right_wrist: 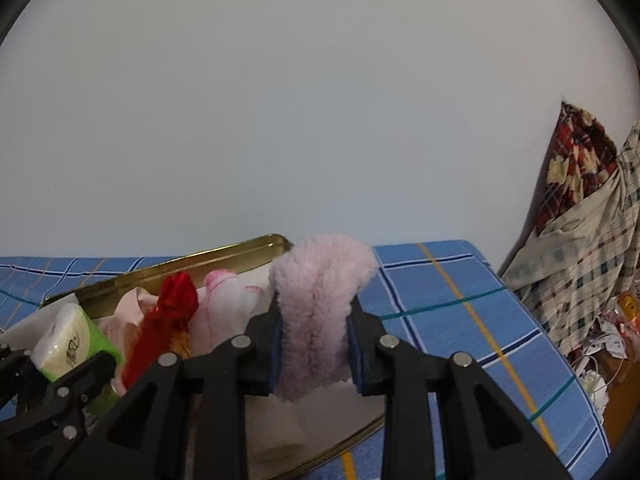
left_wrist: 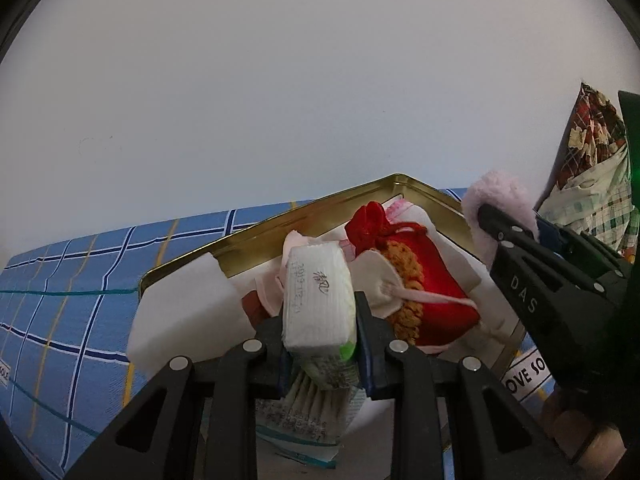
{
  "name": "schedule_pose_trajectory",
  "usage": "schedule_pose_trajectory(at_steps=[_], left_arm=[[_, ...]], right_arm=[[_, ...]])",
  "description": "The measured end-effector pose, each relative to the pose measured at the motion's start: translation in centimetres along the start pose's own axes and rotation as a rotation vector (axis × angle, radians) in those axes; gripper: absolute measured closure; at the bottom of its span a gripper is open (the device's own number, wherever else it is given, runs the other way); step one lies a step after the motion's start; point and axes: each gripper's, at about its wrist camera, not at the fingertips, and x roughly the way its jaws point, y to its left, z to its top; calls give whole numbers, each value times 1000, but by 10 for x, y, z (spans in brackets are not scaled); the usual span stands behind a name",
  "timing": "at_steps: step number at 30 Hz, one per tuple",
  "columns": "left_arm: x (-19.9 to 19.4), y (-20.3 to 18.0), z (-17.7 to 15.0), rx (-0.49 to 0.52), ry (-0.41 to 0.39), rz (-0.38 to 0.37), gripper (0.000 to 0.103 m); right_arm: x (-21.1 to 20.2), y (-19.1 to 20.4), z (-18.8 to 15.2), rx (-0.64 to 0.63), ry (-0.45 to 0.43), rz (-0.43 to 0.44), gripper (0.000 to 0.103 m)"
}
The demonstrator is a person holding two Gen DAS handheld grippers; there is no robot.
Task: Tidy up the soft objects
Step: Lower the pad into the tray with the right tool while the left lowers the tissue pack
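My left gripper [left_wrist: 319, 334] is shut on a white tissue pack [left_wrist: 318, 300] with a green end, held above a gold-rimmed tin [left_wrist: 256, 236]. Inside the tin lie a red drawstring pouch [left_wrist: 404, 264], an orange knitted piece [left_wrist: 408, 280], a beige pouch [left_wrist: 380, 284] and white and pink cloths. My right gripper [right_wrist: 316, 344] is shut on a fluffy pink item [right_wrist: 316, 300], over the tin's right side. In the left wrist view that gripper [left_wrist: 486, 214] enters from the right with the pink item [left_wrist: 500, 204]. The right wrist view shows the tissue pack [right_wrist: 64, 340], red pouch [right_wrist: 172, 312] and tin [right_wrist: 224, 252] at lower left.
The tin rests on a blue checked sheet [left_wrist: 60, 288] [right_wrist: 460, 300] against a plain white wall. A white foam block [left_wrist: 188, 308] leans at the tin's left edge. Patterned bedding and pillows [right_wrist: 580, 216] pile up at the right, with clutter below them. A white label [left_wrist: 524, 374] lies beside the tin.
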Motion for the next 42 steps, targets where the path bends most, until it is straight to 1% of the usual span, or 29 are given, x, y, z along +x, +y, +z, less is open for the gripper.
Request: schedule_pose_trajectory(at_steps=[2,5,8,20,31,33,40,42], left_arm=[[-1,-5,-2,34,-10,21,75],[-3,-10,-5,61,-24,40,75],[-2,-9,-5,52,-13,24,75],[-4,-13,-8,70,-21,37,75],[-1,-22,-11,79,-20,53,76],[1,-20,-11,77,-17,52,76],[7,-19,-11,75,-15,57,76],[7,-20,-11,78,-16,62,75]], right_arm=[[1,3,-1,-9,11,6,76],[6,4,-4,2,51,31,76],[9,1,-4,15,72,38,76],[13,0,-5,19,88,43,76],[13,8,-5,11,107,39,76],[14,8,-5,11,111,41,73],[15,10,-4,7,117,39,73],[16,11,-4,4,124,48,67]])
